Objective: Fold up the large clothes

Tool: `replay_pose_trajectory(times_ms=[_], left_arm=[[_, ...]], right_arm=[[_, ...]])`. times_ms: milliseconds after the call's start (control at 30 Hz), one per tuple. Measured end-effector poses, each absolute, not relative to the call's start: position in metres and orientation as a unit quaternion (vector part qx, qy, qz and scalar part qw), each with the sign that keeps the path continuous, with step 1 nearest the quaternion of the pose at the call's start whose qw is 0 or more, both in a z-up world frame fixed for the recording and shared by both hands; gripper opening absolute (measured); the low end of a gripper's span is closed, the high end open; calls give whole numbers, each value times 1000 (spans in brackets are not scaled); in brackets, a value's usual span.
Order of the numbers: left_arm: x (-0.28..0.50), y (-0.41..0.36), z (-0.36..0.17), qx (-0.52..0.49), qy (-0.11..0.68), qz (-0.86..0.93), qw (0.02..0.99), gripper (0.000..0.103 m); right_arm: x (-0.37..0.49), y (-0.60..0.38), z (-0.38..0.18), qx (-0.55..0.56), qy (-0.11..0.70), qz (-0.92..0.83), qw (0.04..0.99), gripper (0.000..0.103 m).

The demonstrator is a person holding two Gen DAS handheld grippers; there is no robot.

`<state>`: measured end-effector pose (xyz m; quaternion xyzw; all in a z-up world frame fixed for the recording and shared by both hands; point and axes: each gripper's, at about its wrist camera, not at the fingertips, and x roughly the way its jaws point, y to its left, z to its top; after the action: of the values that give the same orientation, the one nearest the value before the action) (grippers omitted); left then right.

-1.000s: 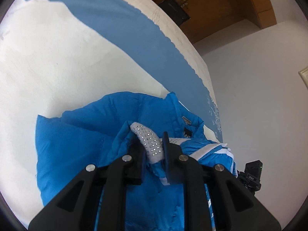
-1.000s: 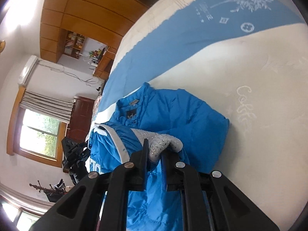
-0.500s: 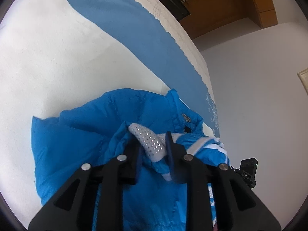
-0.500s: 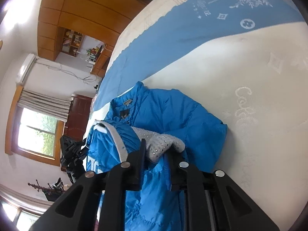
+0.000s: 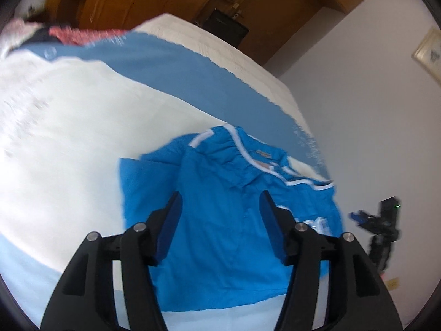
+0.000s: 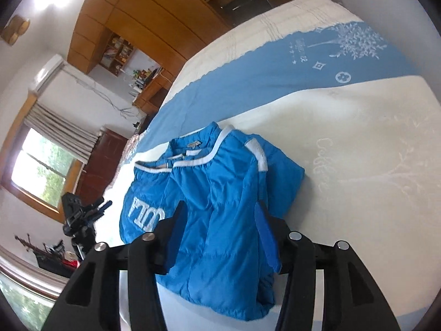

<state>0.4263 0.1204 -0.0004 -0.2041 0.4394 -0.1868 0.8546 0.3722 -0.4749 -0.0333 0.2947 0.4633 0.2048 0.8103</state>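
A bright blue padded jacket (image 5: 228,220) with white trim lies folded flat on the bed, collar at the far side; in the right wrist view the same jacket (image 6: 220,207) shows white lettering on its left part. My left gripper (image 5: 220,207) hovers above it, jaws opening, nothing between them. Over the jacket's near part my right gripper (image 6: 220,215) is also opening, with its pads clear of the cloth.
The bed cover (image 6: 358,143) is cream with a blue band (image 5: 193,74). Red and white cloth (image 5: 69,34) lies at the bed's far end. Wooden wardrobes (image 6: 154,19) line the wall. A tripod rig (image 6: 80,218) stands beside the bed near the window.
Both grippers let go of the grey dotted cuffs, opened and drew up and back. The jacket's folded part now lies flat, and the grey cuffs no longer show.
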Motion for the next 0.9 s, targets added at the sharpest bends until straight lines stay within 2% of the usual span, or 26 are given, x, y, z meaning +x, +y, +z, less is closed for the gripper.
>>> replay_pose_trajectory(times_ms=[67, 267, 433, 467, 533, 567, 600, 700, 900], left_arm=[[425, 119, -1, -188, 440, -173, 861, 59], [444, 101, -22, -118, 456, -138, 871, 63], [456, 93, -41, -107, 471, -151, 863, 63], [457, 91, -43, -104, 472, -154, 862, 61], [456, 85, -47, -84, 473, -156, 863, 51], [455, 82, -47, -80, 472, -159, 864, 37], [452, 83, -47, -82, 468, -162, 865, 26], [445, 80, -39, -90, 450, -164, 873, 12], [429, 80, 3, -105, 371, -164, 908, 9]], right_arm=[[374, -468, -35, 281, 466, 197, 816, 63], [398, -438, -57, 214, 500, 172, 821, 64], [413, -419, -74, 175, 516, 164, 822, 66], [414, -416, -75, 166, 517, 159, 825, 62], [412, -411, -75, 140, 516, 144, 833, 39], [411, -410, -74, 130, 513, 135, 837, 25], [409, -410, -71, 130, 507, 135, 841, 18], [402, -417, -58, 147, 494, 139, 845, 11], [396, -424, -8, 169, 442, 155, 868, 9]])
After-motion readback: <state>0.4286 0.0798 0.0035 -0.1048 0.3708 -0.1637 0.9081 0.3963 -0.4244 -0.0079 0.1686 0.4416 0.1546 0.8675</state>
